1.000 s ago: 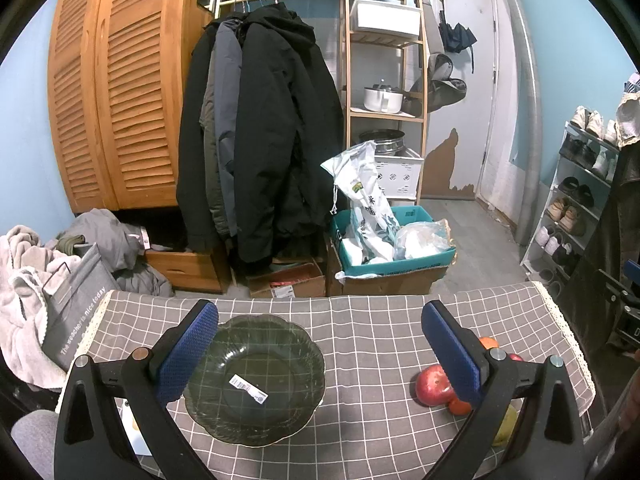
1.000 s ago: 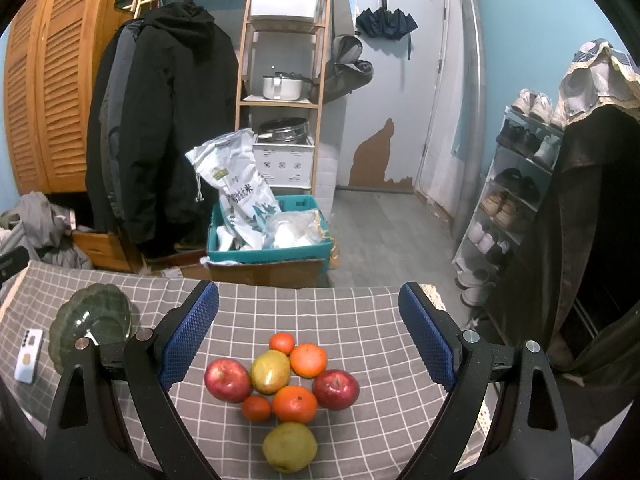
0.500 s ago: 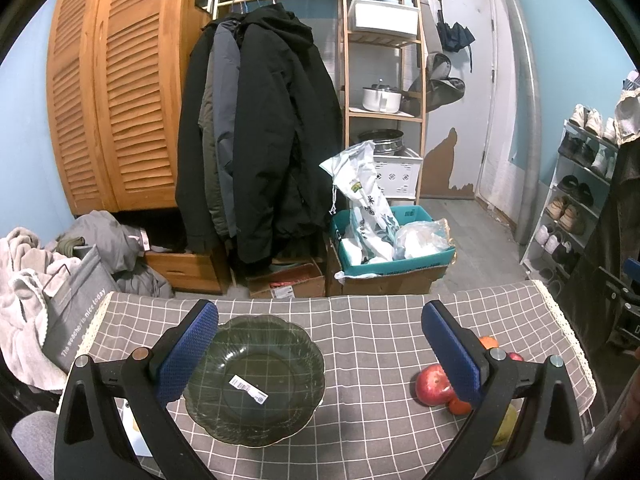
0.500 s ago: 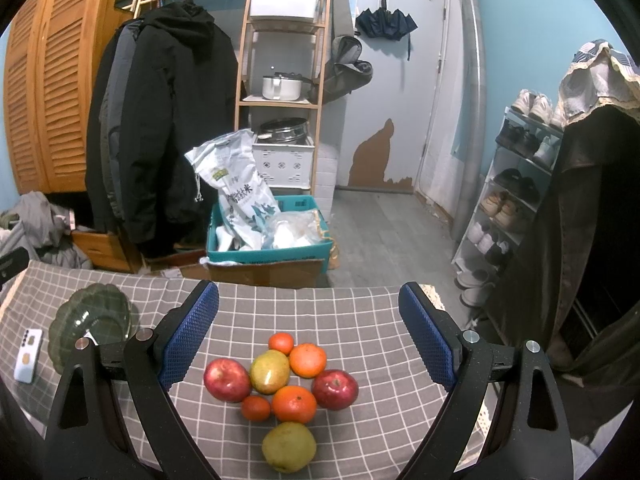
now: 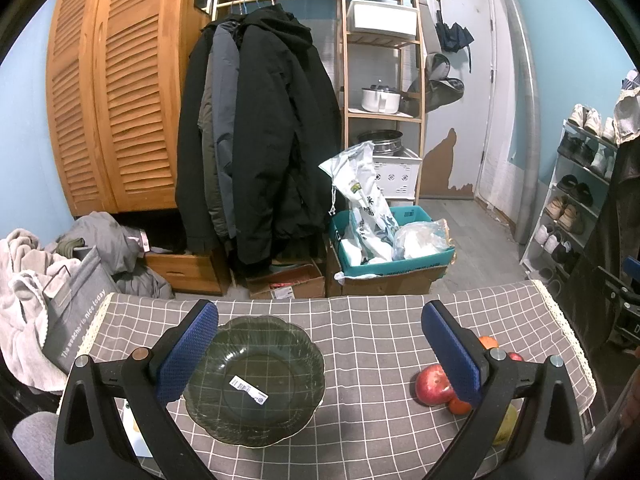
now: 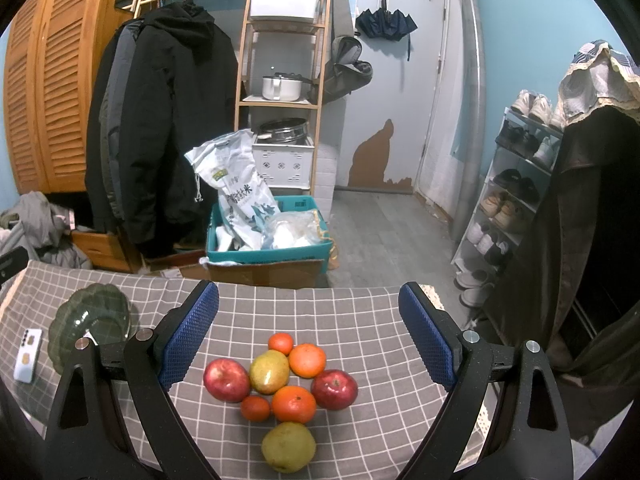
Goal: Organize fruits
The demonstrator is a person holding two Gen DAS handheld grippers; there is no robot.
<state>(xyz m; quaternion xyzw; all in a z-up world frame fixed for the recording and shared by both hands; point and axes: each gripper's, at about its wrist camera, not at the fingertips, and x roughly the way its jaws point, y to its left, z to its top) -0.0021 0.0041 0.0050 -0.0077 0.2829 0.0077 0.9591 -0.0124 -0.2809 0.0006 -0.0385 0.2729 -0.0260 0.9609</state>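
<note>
Green glass bowl (image 5: 256, 380) is my landmark, sitting empty on the grey checked table (image 5: 360, 320) with just a barcode sticker inside. Left of the bowl in the right wrist view there's a white phone (image 6: 27, 354) lying flat. The left gripper (image 5: 320, 354) hovers right over the bowl, jaws wide apart, nothing in them.

Well to the right of the bowl is the fruit pile: two red apples (image 6: 226, 379), a handful of oranges (image 6: 294, 403) and two pears (image 6: 269, 371), all bunched up and touching. The right gripper (image 6: 308, 338) hangs above that pile, jaws spread wide and empty too.

Honestly nothing has shifted over the last second, both grippers are parked the same and no fruit has moved. So I'd say the sorting hasn't started, and the first pick is probably one off the pile's edge.
</note>
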